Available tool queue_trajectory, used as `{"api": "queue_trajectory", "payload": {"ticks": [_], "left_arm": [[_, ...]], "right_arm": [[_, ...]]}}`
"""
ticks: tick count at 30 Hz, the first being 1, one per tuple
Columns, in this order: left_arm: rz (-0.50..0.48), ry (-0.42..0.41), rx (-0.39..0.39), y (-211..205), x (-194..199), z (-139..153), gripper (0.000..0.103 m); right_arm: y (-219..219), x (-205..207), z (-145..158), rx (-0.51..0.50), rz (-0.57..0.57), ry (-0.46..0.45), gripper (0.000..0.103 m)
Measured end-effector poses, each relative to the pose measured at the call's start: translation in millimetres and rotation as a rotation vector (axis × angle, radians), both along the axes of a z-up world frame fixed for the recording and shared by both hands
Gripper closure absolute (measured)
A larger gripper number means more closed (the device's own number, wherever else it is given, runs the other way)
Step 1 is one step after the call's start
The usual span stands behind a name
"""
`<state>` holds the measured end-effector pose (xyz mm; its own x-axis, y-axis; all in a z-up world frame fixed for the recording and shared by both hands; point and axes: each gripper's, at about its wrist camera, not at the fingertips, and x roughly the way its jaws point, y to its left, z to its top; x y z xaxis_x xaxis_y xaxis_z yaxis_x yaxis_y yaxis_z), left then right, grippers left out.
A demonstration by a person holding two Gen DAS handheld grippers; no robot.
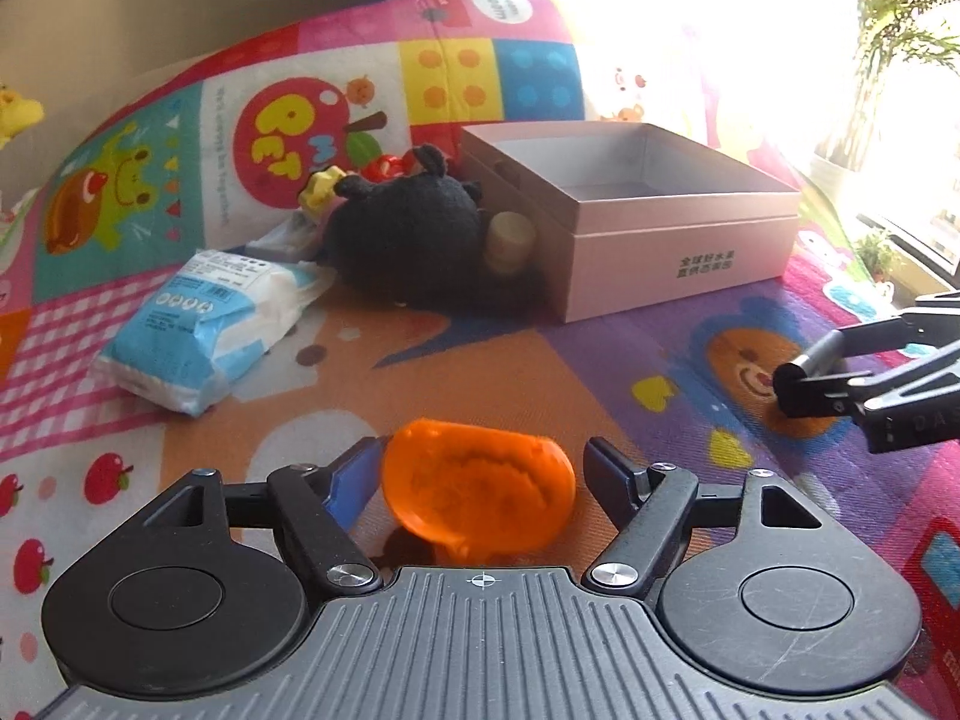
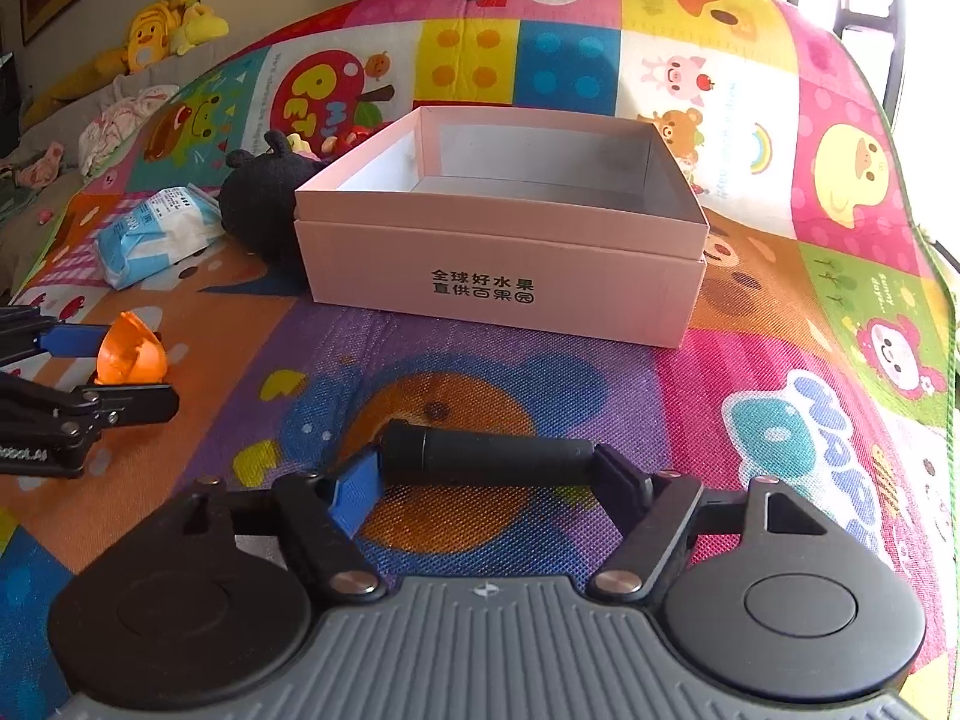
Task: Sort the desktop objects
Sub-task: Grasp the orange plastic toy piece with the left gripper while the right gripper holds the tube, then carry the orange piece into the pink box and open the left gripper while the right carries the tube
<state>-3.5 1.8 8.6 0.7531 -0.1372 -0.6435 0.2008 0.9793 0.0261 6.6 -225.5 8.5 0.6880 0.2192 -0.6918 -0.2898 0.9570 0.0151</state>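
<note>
I am seeing my left gripper (image 1: pixel 483 468) standing part open around an orange shell piece (image 1: pixel 480 483) on the play mat (image 1: pixel 600 372), while my right gripper (image 2: pixel 489 468) is spanning a black cylinder (image 2: pixel 489 453) endwise, near the pink box (image 2: pixel 498 264).

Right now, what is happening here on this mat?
A person is sorting small things on the colourful mat with two handheld grippers. The left gripper is around an orange toy; one finger touches it, the other stands apart. The right gripper has a black cylinder lengthwise between its fingers. The pink box ahead is open and looks empty. A black plush and a tissue pack lie beside the box.
</note>
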Motion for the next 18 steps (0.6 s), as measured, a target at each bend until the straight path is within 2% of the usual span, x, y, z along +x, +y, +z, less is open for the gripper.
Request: {"api": "queue_trajectory", "payload": {"ticks": [3,7,10,12,14,18], "left_arm": [[-0.005,0.006,0.003,0,-1,0,0.037],[-0.056,-0.008,0.039,-6,-17,5,0.037],[-0.09,-0.007,0.016,-8,-27,16,0.037],[-0.115,-0.035,-0.006,-11,-26,31,0.037],[-0.134,-0.101,-0.005,-21,-18,52,0.037],[-0.174,-0.216,-0.011,-44,19,85,0.037]], "right_arm": [[0,-6,4,-0.003,0.012,0.017,0.028],[-5,-21,13,-0.007,0.033,0.035,0.028],[-12,-34,27,-0.001,0.043,0.035,0.028],[-16,-42,44,0.004,0.05,-0.006,0.028],[-20,-46,67,0.005,0.051,-0.078,0.028],[-28,-40,115,0.012,0.022,-0.233,0.028]]}}
